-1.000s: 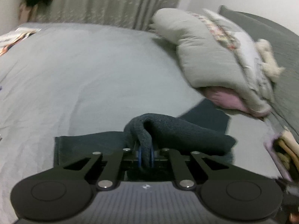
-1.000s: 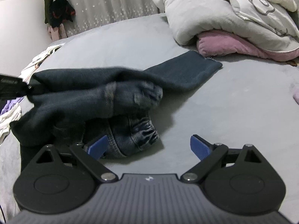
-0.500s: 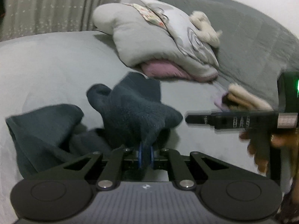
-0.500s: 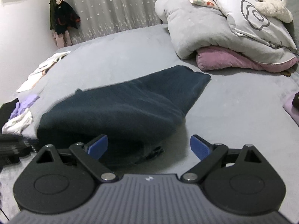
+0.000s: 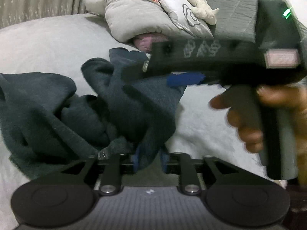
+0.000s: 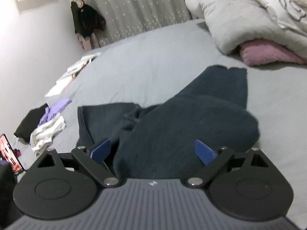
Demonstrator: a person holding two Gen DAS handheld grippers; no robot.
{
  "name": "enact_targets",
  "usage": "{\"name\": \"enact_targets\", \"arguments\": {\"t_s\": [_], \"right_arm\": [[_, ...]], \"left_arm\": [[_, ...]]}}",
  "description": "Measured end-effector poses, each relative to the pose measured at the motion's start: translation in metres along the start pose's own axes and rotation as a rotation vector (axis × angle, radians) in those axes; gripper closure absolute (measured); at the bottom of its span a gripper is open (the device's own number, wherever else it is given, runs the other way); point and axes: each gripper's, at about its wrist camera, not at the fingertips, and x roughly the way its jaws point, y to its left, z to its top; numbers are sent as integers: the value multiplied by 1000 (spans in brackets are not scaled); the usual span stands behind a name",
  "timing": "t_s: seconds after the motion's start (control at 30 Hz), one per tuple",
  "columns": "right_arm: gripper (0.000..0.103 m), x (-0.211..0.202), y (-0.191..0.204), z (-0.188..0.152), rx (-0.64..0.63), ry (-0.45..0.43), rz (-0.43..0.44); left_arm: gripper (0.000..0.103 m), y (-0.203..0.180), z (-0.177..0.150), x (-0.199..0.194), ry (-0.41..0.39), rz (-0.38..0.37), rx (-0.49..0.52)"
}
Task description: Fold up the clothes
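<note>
A dark blue-grey garment [image 5: 57,111] lies bunched on the grey bed [image 5: 38,44]. One fold of it runs down between the blue pads of my left gripper [image 5: 149,160]. The jaws are opening and the pads stand a little apart, the cloth loose between them. In the right wrist view the same garment [image 6: 191,118] spreads under my right gripper [image 6: 152,150], which is wide open just above the cloth. The left wrist view shows that right gripper from the side, one blue pad [image 5: 184,79] over the garment, with a hand [image 5: 249,122] on its handle.
A folded grey quilt [image 6: 239,23] on a pink cushion [image 6: 268,54] fills the bed's far right, with a plush toy [image 5: 201,9] on top. Loose clothes [image 6: 48,126] and papers [image 6: 76,71] lie along the left edge. Curtain [image 6: 144,5] behind.
My left gripper carried the held fold across onto the rest of the garment, then its pads parted. My right gripper moved in over the cloth and now looms large in the left view.
</note>
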Motion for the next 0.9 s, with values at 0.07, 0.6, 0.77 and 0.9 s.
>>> {"name": "enact_targets", "arguments": {"t_s": [0.07, 0.6, 0.77, 0.9], "right_arm": [[8, 9, 0, -4, -12, 15, -14], [8, 15, -5, 37, 142, 44, -37], [8, 40, 7, 58, 179, 90, -65], [26, 56, 12, 53, 145, 114, -147]], "left_arm": [[54, 12, 2, -18, 0, 38, 5], [45, 152, 77, -10, 14, 311, -310], [56, 170, 93, 7, 29, 378, -375], [72, 177, 94, 11, 21, 409, -417]]}}
